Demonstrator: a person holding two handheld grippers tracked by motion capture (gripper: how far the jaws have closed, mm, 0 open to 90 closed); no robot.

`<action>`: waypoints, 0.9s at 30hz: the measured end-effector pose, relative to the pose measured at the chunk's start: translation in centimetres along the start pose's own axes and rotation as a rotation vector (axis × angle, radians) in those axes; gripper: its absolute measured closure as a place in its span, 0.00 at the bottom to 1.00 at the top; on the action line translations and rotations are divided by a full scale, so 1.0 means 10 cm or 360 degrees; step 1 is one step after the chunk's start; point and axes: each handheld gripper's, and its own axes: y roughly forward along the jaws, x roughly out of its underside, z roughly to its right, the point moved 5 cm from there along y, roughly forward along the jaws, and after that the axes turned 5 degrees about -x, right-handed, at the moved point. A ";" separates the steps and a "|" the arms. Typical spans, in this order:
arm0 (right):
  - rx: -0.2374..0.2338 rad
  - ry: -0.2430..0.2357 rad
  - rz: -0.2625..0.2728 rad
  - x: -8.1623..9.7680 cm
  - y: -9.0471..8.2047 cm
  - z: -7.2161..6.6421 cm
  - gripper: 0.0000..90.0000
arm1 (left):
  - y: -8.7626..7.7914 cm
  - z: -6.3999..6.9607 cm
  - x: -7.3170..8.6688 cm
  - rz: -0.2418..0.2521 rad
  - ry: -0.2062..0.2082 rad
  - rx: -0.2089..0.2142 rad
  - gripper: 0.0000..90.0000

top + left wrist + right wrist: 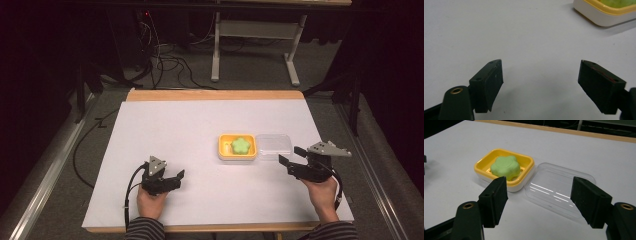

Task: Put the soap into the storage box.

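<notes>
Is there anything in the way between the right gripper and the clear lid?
Nothing visible. The right gripper is open, its fingers pointing at the clear lid, with only bare table between. The lid lies open beside the yellow soap dish.

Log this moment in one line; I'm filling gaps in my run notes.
soap: in yellow dish | clear lid: open beside dish | right gripper: open, facing lid | left gripper: open, empty

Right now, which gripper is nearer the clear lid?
Right. The right gripper sits just right of the clear lid, jaws open toward it. The left gripper rests far off to its lower left, beyond the yellow dish.
</notes>
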 end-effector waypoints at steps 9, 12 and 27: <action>-0.0006 0.0002 -0.0031 0.13 0.03 -0.04 0.34 | 0.00 0.00 0.00 -0.0001 0.0000 0.0000 0.23; -0.0013 0.0002 -0.0042 0.16 0.05 -0.07 0.34 | 0.00 0.00 0.00 0.0001 0.0001 0.0000 0.23; -0.0046 0.0007 -0.0061 0.29 0.14 -0.16 0.34 | 0.00 0.00 0.00 -0.0002 0.0000 -0.0001 0.23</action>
